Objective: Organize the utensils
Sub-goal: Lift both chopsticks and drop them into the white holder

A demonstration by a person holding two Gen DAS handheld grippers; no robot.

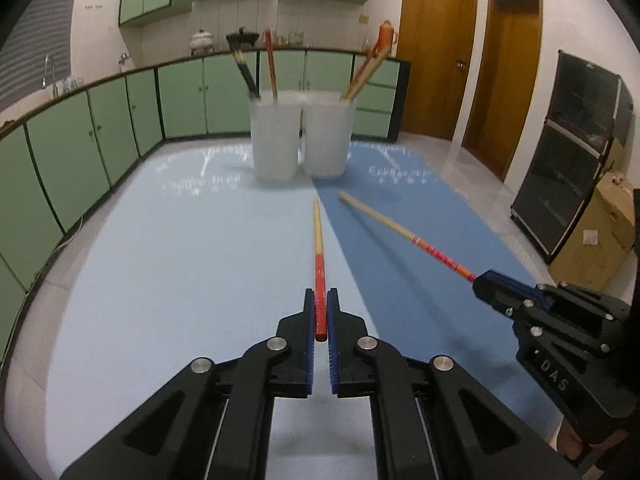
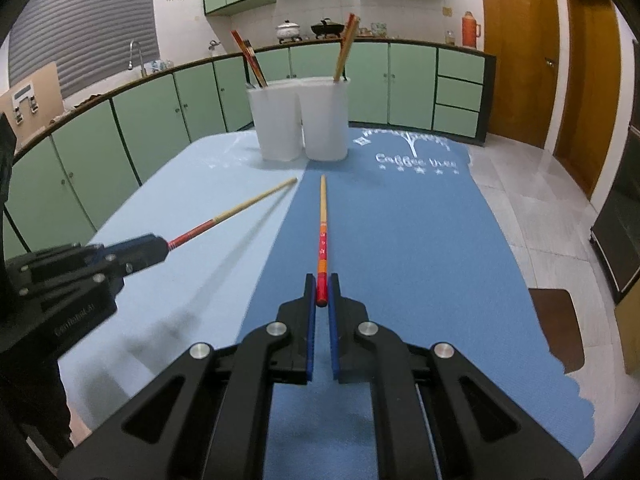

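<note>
Left gripper (image 1: pixel 321 300) clamped on red handle end of a red-and-tan wooden chopstick (image 1: pixel 319 248), tip forward above the light-blue mat (image 1: pixel 180 240). Right gripper (image 2: pixel 322 286) clamped on an orange-banded patterned chopstick (image 2: pixel 322 220) above the dark-blue mat (image 2: pixel 420 260). Both tips point toward two frosted white plastic cups (image 2: pixel 302 120) farther along the mats.

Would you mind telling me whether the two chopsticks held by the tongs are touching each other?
Apart. In the right wrist view, the left chopstick and the right chopstick show bare cloth between their tips.

"coffee tree" on dark blue mat (image 2: pixel 400 240), "das" on right gripper (image 1: pixel 478 280)
</note>
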